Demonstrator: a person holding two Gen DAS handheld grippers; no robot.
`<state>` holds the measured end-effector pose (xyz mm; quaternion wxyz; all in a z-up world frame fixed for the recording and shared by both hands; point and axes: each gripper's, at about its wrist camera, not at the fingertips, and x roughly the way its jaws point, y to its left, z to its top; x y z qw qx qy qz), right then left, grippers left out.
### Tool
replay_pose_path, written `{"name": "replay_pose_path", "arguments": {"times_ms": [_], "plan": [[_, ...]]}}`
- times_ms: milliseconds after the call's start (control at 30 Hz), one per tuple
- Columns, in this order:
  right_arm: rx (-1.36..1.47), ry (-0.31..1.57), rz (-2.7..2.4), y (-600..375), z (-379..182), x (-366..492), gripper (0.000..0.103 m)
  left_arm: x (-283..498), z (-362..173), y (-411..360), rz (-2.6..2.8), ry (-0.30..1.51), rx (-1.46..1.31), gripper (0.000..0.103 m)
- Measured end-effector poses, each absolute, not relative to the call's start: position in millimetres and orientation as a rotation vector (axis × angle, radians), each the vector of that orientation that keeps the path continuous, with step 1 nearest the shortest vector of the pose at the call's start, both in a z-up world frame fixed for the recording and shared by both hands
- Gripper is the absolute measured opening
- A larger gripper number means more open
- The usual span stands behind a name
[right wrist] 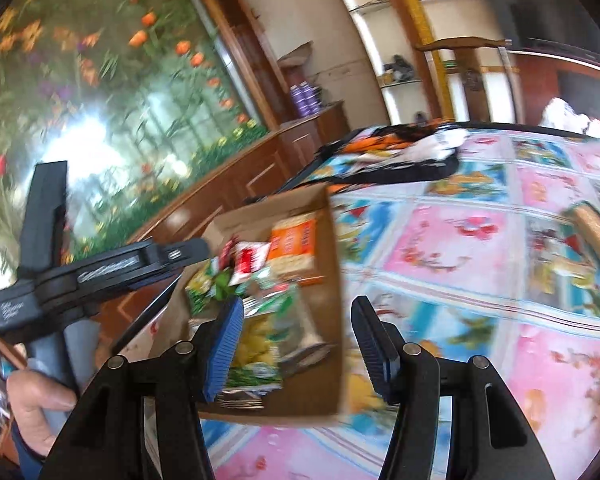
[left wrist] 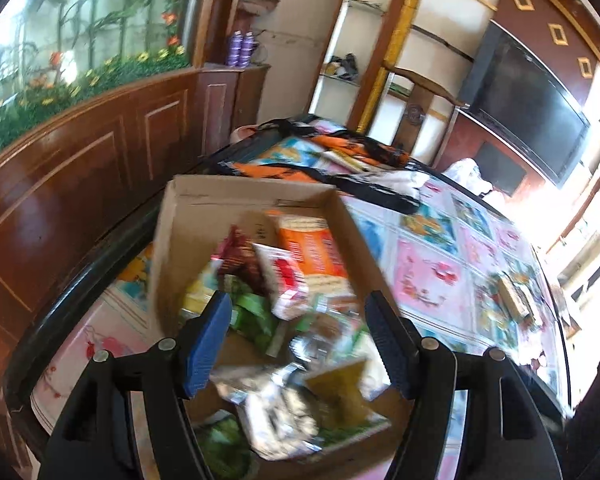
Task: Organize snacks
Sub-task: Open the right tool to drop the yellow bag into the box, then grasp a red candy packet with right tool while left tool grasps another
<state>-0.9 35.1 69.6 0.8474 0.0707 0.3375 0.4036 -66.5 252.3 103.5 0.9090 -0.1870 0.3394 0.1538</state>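
Note:
An open cardboard box [left wrist: 204,208] [right wrist: 330,312] stands on the table, full of snack packets. Among them are an orange packet [left wrist: 316,252] [right wrist: 294,240], a red and white packet [left wrist: 284,276] [right wrist: 250,260], a silver foil packet [left wrist: 276,412] and a yellow-green packet [right wrist: 256,344]. My left gripper [left wrist: 298,308] hangs open above the box, with nothing between its pads. My right gripper [right wrist: 298,308] is open too, over the box's right side and likewise holding nothing. One brown snack bar [left wrist: 512,296] [right wrist: 596,232] lies loose on the table to the right.
A flowered plastic cloth [left wrist: 428,272] [right wrist: 460,248] covers the table. An orange and black bag [left wrist: 340,156] [right wrist: 400,152] lies behind the box. A wood-panelled wall runs along the left. In the right wrist view a hand [right wrist: 36,404] holds the left tool's black body [right wrist: 100,268].

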Motion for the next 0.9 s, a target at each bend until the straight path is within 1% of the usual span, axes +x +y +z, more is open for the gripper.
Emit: {"name": "replay_pose_path", "arguments": {"times_ms": [200,333,533,667,900], "plan": [[0.244,0.681,0.708,-39.5,74.5,10.6,0.060,-61.3,106.4,184.2,0.211,0.733,-0.281,0.069],[0.324,0.670,0.553,-114.2,71.2,20.5,0.060,-58.9,100.5,132.2,0.122,0.762,-0.201,0.069],[0.499,0.712,0.306,-228.9,51.8,31.6,0.060,-50.6,87.5,75.3,0.007,0.801,-0.129,0.069],[0.549,0.756,0.188,-265.7,41.4,34.1,0.060,-48.6,79.6,54.6,-0.038,0.828,-0.105,0.069],[0.522,0.856,0.182,-257.6,29.8,40.4,0.059,-54.1,82.7,57.6,-0.034,0.822,-0.116,0.069]]}}
